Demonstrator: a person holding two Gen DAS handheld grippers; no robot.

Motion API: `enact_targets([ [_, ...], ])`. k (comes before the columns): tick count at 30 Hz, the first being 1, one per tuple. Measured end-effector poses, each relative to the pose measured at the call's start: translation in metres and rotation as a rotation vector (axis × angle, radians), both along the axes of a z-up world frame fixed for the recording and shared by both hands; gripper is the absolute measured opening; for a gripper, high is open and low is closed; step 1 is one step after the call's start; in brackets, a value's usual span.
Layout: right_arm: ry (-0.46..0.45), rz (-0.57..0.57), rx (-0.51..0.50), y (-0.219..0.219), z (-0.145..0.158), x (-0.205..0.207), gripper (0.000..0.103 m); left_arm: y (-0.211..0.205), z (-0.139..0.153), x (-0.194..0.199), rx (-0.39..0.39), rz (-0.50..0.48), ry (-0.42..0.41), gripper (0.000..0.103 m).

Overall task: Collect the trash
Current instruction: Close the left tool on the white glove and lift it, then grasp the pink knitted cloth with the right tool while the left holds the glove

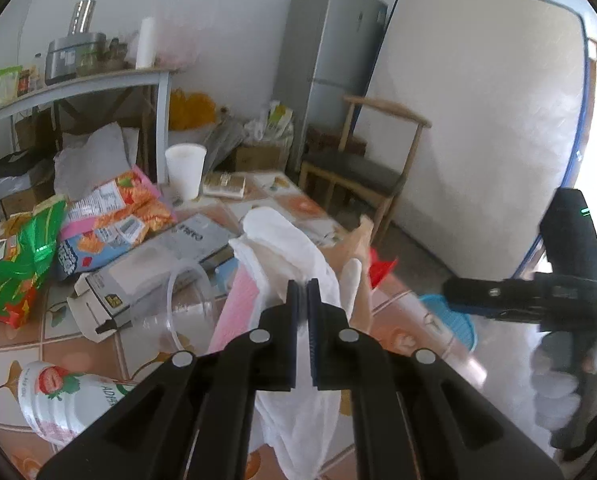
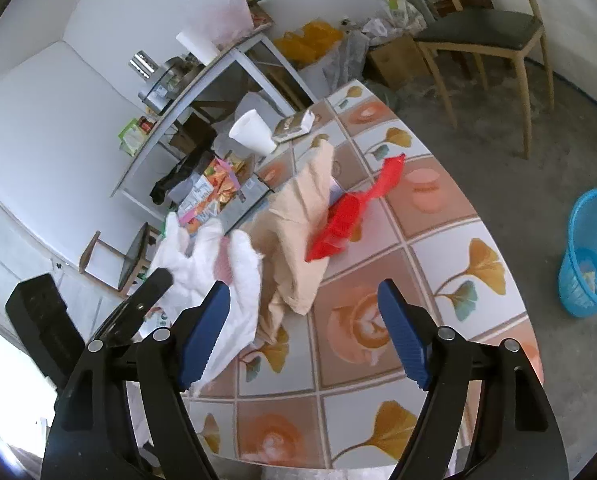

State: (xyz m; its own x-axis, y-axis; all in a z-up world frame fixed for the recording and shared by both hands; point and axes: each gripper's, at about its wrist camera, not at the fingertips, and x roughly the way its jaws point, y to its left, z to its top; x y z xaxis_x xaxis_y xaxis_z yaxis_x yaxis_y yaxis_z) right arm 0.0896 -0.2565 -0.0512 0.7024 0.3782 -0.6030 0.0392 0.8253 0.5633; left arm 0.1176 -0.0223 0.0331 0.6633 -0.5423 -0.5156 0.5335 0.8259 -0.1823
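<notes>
My left gripper [image 1: 303, 286] is shut on a white plastic bag [image 1: 286, 248] and holds it lifted above the tiled table [image 1: 98, 340]. The bag also shows in the right wrist view [image 2: 234, 280], hanging at the left. My right gripper [image 2: 304, 300] is open and empty over the table's near edge; it shows in the left wrist view [image 1: 498, 300] at the right. A beige cloth [image 2: 302, 216] and a red wrapper [image 2: 346, 216] lie on the table beyond it. A blue trash basket [image 2: 590, 252] stands on the floor at the right.
Snack bags [image 1: 110, 216], a green packet [image 1: 22, 264], a flattened carton [image 1: 154, 268], a clear cup [image 1: 186, 308], a white cup [image 1: 184, 170] and a strawberry bottle [image 1: 62, 400] lie on the table. A wooden chair [image 1: 358, 168], fridge [image 1: 330, 60] and mattress [image 1: 478, 120] stand behind.
</notes>
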Motion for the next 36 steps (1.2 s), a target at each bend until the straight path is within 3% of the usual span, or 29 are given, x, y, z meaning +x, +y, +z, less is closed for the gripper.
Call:
enact_targets([
  [6,-0.029,0.017,0.018,0.007,0.006,0.002,0.069,0.023,0.027,-0.018,-0.13,0.003,-0.087,0.004],
  [14,-0.057,0.116,0.071,0.03,0.014,0.011,0.065,0.072,0.055,-0.031,-0.198,0.142,-0.183,0.004],
  [20,-0.006,0.173,0.152,0.054,0.001,0.032,0.065,0.101,0.051,-0.03,-0.209,0.228,-0.158,0.004],
  [29,0.109,0.184,0.139,0.085,-0.03,0.068,0.065,0.117,0.037,-0.032,-0.216,0.253,-0.111,0.004],
  [36,0.134,0.192,0.116,0.095,-0.043,0.08,0.063,0.117,0.034,-0.029,-0.225,0.241,-0.098,0.004],
])
